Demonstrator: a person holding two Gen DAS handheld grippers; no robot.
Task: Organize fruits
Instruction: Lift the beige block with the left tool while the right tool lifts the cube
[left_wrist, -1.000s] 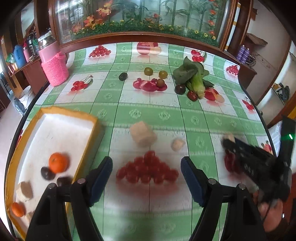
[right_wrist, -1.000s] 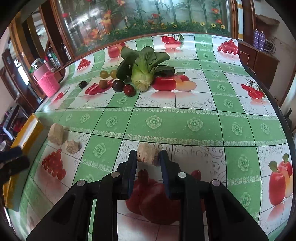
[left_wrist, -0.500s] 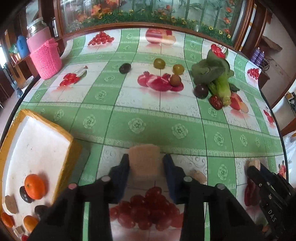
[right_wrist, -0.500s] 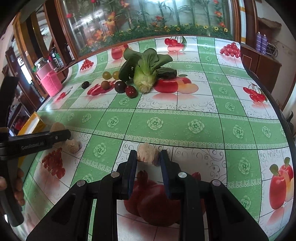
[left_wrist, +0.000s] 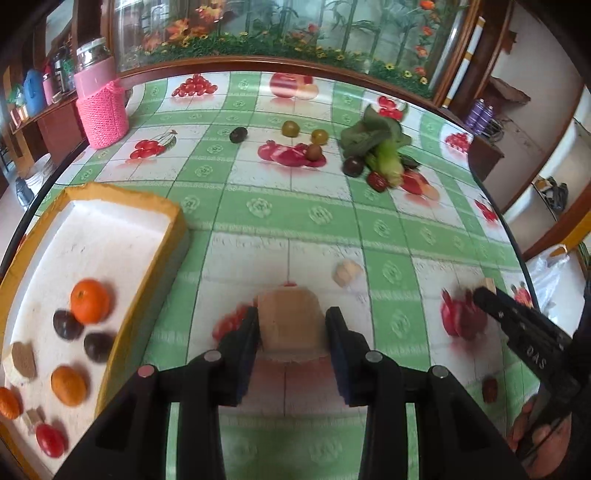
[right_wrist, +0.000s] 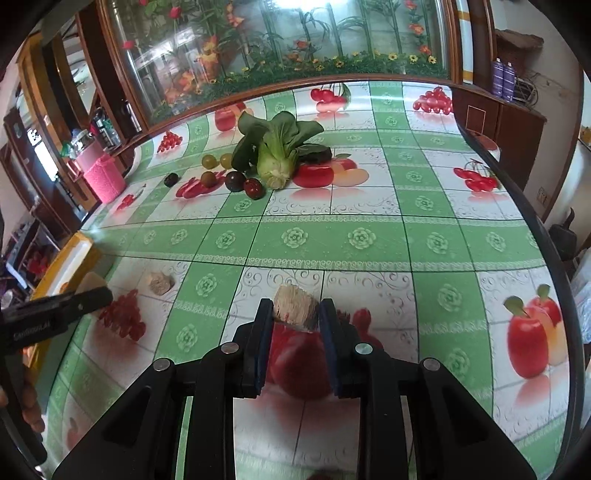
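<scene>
Two claws are each clamped on a pale chunk. The left claw (left_wrist: 291, 325) has its blue-padded fingers (left_wrist: 246, 332) pressed against both sides of a large tan block (left_wrist: 290, 319), held just above the table (left_wrist: 295, 218) with its green-and-white fruit-print cloth. The right claw (right_wrist: 295, 317) grips a smaller fibrous beige piece (right_wrist: 295, 304) between its fingers, over a printed pomegranate.

Just left of the left claw lies a yellow-rimmed white tray (left_wrist: 168, 218). In it sit three oranges, the nearest to the tray's far end (left_wrist: 89, 301) beside two dark plums (left_wrist: 67, 325), along with a brown-faced slice (left_wrist: 22, 363) and a red fruit (left_wrist: 51, 439) at the near end. Between the two claws a small beige cube (left_wrist: 347, 272) rests on the cloth, apart from both. A small dark red fruit (left_wrist: 490, 390) lies near the right claw's body.

Farther out, a bok choy (right_wrist: 279, 147) lies near the table's far side, with a dark plum (right_wrist: 235, 181) and a red date-like fruit (right_wrist: 253, 188) touching or just beside its stem. Two green fruits (right_wrist: 209, 161) and a brownish one (right_wrist: 208, 178) sit left of it, and a lone dark fruit (right_wrist: 171, 180) farther left. A pink jar in a knitted sleeve (left_wrist: 101, 107) stands at the far left edge.
</scene>
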